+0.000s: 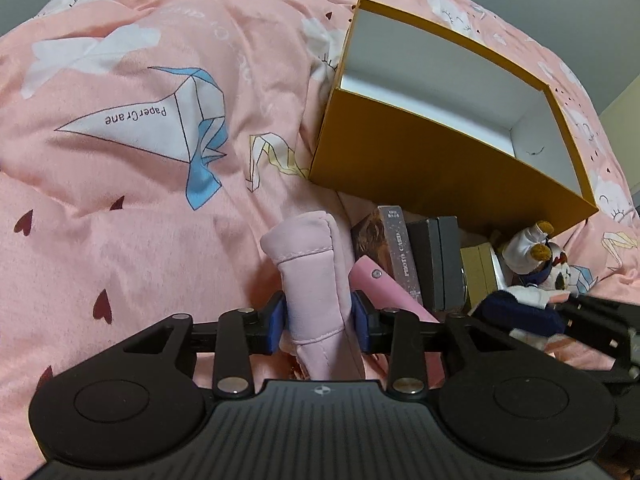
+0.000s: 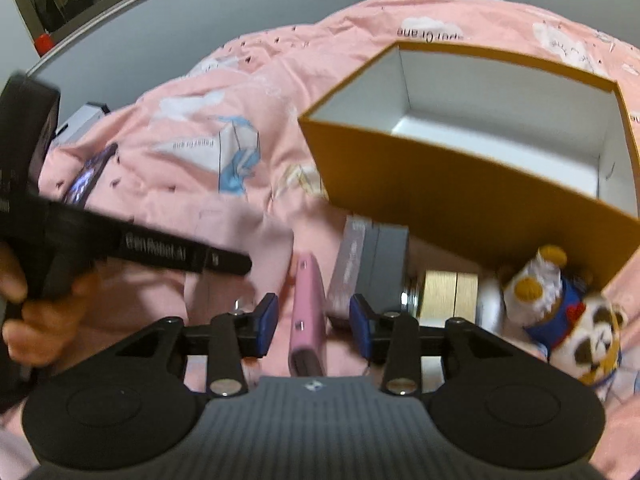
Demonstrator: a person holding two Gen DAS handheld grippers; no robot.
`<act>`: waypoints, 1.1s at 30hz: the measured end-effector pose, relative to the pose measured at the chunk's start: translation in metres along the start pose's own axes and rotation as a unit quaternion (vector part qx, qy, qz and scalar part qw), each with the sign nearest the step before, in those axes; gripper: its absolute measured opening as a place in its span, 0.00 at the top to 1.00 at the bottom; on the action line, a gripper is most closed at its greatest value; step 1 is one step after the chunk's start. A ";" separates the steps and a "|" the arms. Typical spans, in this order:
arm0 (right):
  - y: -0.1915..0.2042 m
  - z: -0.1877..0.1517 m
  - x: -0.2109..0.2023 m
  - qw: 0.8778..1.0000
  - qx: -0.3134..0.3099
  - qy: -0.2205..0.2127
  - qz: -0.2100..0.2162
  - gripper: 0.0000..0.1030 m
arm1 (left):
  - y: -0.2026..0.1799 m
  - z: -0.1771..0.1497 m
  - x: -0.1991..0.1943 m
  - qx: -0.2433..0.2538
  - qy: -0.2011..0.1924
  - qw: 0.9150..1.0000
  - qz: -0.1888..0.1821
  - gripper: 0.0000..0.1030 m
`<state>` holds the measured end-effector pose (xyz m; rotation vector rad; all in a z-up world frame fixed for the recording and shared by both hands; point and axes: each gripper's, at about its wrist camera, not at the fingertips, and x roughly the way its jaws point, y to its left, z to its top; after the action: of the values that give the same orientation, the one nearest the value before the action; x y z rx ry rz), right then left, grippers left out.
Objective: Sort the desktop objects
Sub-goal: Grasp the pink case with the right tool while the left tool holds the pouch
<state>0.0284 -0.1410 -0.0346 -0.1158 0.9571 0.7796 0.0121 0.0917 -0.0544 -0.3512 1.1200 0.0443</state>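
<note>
My left gripper [image 1: 319, 320] is shut on a pale pink fabric pouch [image 1: 312, 272], its blue pads lying against both sides of it over the pink bedspread. My right gripper [image 2: 313, 320] is open. A slim pink case [image 2: 308, 300] lies on the bedspread between its pads, with a gap on each side. Beyond stand a silver photo-card box [image 2: 352, 260], a grey box [image 2: 386, 264] and a tan box [image 2: 452, 292]. A plush toy [image 2: 560, 308] lies to the right. An orange box [image 2: 440, 184] with a white inside sits open behind them.
A hand [image 2: 36, 320] holds the left gripper's black body [image 2: 120, 244] at the left of the right wrist view. A phone [image 2: 90, 176] lies on the bedspread at far left. The pink bedspread [image 1: 140, 200] is rumpled. A grey wall rises behind the bed.
</note>
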 end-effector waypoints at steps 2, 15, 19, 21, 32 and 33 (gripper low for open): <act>0.000 -0.006 0.004 1.000 -0.001 0.013 0.000 0.59 | -0.001 -0.002 -0.001 0.003 0.007 1.000 -0.002 0.51; 0.008 -0.020 0.030 0.998 -0.024 0.057 0.007 0.75 | -0.026 -0.032 0.003 0.078 0.053 0.995 0.025 0.34; 0.007 -0.017 0.028 0.999 -0.020 0.047 0.001 0.81 | -0.026 -0.034 0.011 0.079 0.067 0.994 0.032 0.38; 0.006 -0.013 0.021 0.999 -0.021 0.031 -0.001 0.81 | -0.024 -0.034 0.008 0.071 0.058 0.995 0.026 0.43; 0.006 0.013 -0.009 0.999 -0.024 -0.031 0.001 0.82 | -0.041 -0.014 -0.023 0.167 0.049 0.985 -0.011 0.42; 0.006 0.013 -0.005 0.999 -0.021 -0.026 -0.001 0.82 | -0.041 -0.012 -0.016 0.162 0.056 0.985 -0.007 0.42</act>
<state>0.0318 -0.1337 -0.0220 -0.1327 0.8917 0.7976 0.0026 0.0519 -0.0347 -0.0708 1.2136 -0.1719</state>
